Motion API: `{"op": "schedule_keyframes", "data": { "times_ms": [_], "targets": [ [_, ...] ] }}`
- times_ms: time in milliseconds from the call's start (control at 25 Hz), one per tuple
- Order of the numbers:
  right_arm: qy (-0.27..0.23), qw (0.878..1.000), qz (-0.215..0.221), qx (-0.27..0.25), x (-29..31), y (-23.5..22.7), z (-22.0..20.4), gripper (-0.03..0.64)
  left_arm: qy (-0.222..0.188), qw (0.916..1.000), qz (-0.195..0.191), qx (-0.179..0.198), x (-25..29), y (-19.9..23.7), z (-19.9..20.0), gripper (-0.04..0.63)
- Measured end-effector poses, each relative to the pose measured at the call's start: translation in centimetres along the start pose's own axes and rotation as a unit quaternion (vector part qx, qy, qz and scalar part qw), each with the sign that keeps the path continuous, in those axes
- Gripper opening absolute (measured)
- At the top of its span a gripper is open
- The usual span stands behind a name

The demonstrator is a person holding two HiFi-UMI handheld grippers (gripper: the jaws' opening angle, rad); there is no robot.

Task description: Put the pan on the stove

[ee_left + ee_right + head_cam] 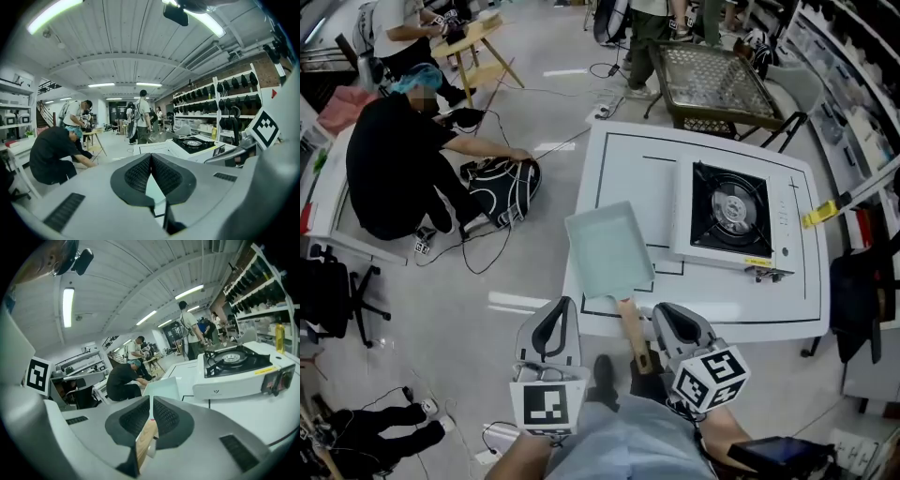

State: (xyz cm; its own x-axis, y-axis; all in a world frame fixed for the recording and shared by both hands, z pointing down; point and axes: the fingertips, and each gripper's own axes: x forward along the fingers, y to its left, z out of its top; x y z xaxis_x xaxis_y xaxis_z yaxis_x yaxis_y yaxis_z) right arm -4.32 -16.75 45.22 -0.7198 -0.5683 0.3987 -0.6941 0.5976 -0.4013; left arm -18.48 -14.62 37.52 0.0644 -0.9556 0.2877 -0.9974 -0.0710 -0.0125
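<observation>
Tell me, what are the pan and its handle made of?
The pan looks like metal under a smooth, matte, pale green coating. Its thin, straight walls suggest this, but the coating hides what is underneath. The handle looks like light, unpainted wood: it is tan, with faint darker streaks that show in the right gripper view.

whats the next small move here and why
Probably lift the pan a little and swing it right toward the stove. The right claw is shut on its wooden handle, the pan is over the left part of the table, and the stove has nothing on it.
</observation>
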Motion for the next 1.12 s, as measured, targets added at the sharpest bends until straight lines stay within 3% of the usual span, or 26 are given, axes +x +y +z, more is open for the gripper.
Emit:
{"op": "schedule_keyframes", "data": {
  "times_ms": [600, 760, 840, 1120],
  "targets": [
    [0.106, 0.986, 0.073, 0.103, 4.7, -5.5, -7.3, 0.052, 0.099, 0.9939, 0.047, -0.014, 5.7, 0.9, -8.0, 0.018],
    [0.116, 0.968, 0.141, 0.171, 4.9, -4.7, -7.4, 0.064, 0.106, 0.993, 0.048, -0.021, 6.2, 0.8, -8.5, 0.018],
    [0.122, 0.955, 0.176, 0.204, 4.9, -4.2, -7.2, 0.193, 0.107, 0.9927, 0.049, -0.025, 6.6, 0.9, -8.6, 0.018],
    [0.169, 0.935, 0.21, 0.229, 5.8, -3.2, -8.0, 0.216, 0.112, 0.9912, 0.058, -0.037, 7.5, 2.2, -9.2, 0.018]
  ]
}}
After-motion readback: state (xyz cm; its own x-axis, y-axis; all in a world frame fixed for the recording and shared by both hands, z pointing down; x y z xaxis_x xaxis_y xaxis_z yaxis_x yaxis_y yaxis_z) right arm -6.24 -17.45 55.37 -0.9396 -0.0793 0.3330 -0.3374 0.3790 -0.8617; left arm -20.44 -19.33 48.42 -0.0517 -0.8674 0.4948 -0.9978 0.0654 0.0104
